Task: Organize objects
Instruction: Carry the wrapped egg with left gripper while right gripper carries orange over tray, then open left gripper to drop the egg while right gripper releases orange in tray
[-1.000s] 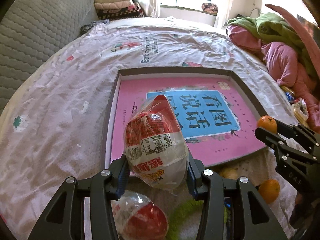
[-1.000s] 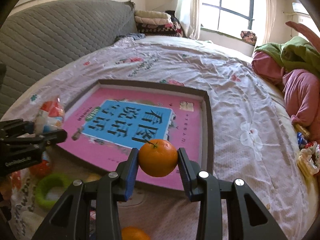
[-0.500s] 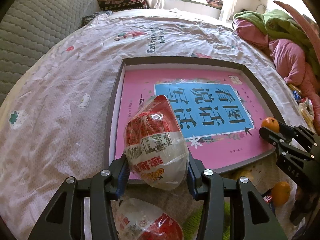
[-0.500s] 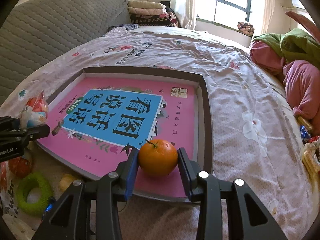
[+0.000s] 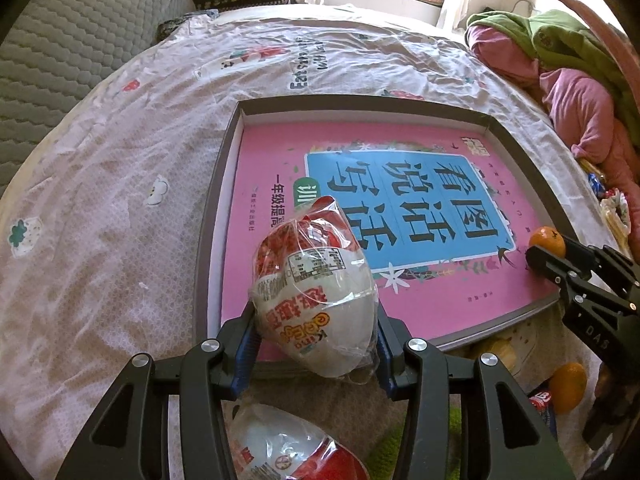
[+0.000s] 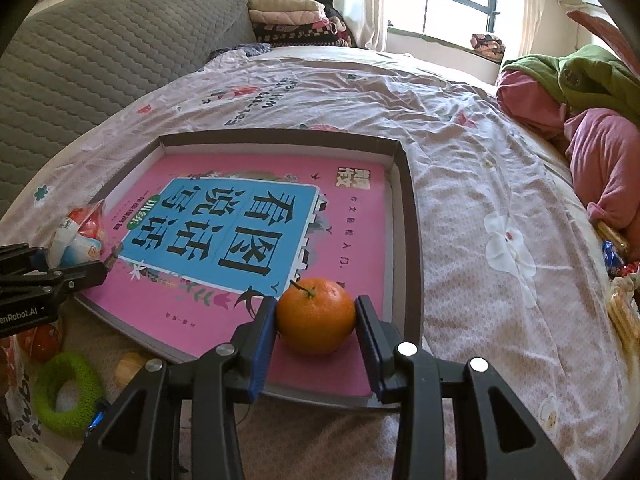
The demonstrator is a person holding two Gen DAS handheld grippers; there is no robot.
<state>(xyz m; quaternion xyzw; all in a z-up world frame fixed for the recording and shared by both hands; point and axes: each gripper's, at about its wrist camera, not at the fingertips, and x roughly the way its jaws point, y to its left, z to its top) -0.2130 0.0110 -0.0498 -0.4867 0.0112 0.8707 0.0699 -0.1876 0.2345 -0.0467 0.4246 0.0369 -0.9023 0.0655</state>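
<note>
Holding the wrapped snack egg [image 5: 316,296] over the tray [image 5: 208,240] at 6 o'clock, the left tongs [image 5: 316,344] may slip on plastic; the right tongs [image 6: 316,320] clamp the orange [image 6: 316,314], which may roll.

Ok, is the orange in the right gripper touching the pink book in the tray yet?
Touching, it appears. In the right wrist view the orange sits between the right gripper's fingers with its underside meeting its shadow on the pink book, no gap visible.
</note>
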